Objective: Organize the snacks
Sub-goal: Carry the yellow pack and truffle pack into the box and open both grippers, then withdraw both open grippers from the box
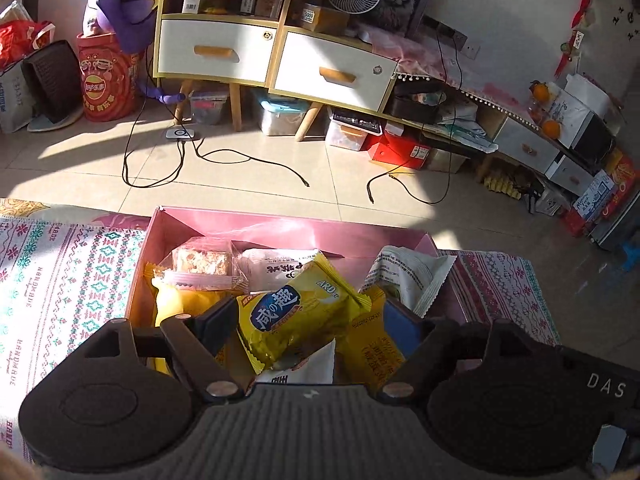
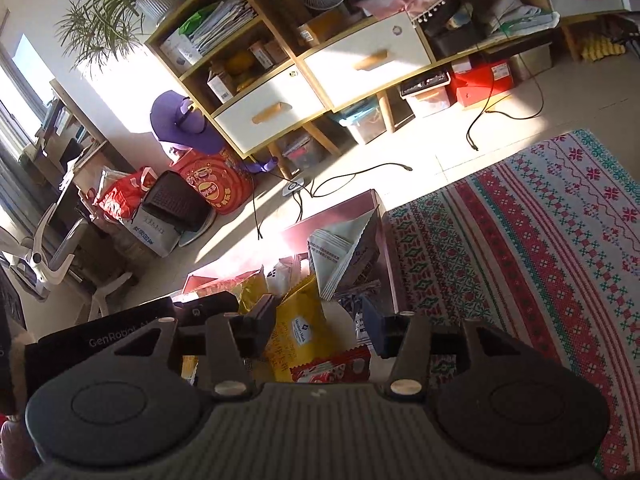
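A pink box (image 1: 280, 216) on the patterned tablecloth (image 1: 60, 280) holds several snack packets. My left gripper (image 1: 312, 324) hangs over it, open wide. A yellow cracker packet (image 1: 298, 312) lies on the pile between its fingers, and neither pad presses on it. An orange-yellow packet (image 1: 372, 348) sits by the right finger. My right gripper (image 2: 318, 326) is open over the same box (image 2: 372, 204). A yellow packet (image 2: 298, 328) lies loose between its pads, with a red packet (image 2: 332, 368) just below it.
Also in the box are a clear nougat packet (image 1: 202, 262), a white packet (image 1: 276, 266) and a white-green packet (image 1: 408, 276). The tablecloth (image 2: 520, 240) stretches to the right of the box. Beyond the table edge are a tiled floor with cables (image 1: 160, 176) and a drawer cabinet (image 1: 248, 52).
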The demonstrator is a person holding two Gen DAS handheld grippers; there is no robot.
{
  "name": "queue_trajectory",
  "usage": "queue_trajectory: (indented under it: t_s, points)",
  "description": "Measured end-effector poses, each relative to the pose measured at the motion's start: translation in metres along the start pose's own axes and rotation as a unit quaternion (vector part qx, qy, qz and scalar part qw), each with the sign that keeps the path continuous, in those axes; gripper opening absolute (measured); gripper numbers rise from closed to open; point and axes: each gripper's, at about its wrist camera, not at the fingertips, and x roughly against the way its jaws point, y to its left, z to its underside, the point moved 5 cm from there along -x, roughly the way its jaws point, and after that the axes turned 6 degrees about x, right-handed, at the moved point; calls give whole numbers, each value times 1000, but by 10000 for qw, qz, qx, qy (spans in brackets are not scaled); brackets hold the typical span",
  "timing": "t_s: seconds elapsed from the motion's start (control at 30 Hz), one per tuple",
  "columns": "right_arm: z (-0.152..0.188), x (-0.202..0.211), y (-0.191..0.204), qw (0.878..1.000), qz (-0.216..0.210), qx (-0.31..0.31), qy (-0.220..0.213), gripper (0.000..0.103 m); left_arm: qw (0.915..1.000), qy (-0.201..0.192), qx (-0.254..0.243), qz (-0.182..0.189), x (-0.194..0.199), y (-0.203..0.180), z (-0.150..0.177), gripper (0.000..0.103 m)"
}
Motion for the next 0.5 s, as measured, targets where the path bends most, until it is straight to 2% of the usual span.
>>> queue_trajectory:
  t_s: [0.1,0.23,0.5]
  points:
    - [-1,4,0,10000,-5,-14,-28,54,10000,-7,-23,-8,5,1,1,86]
    - [-2,10,1,10000,40,64,-42,56,9999,-40,-124,7,15,0,3,88]
    - [5,30,7,9982,328,510,7,66,9995,-67,-304,36,46,3,18,93]
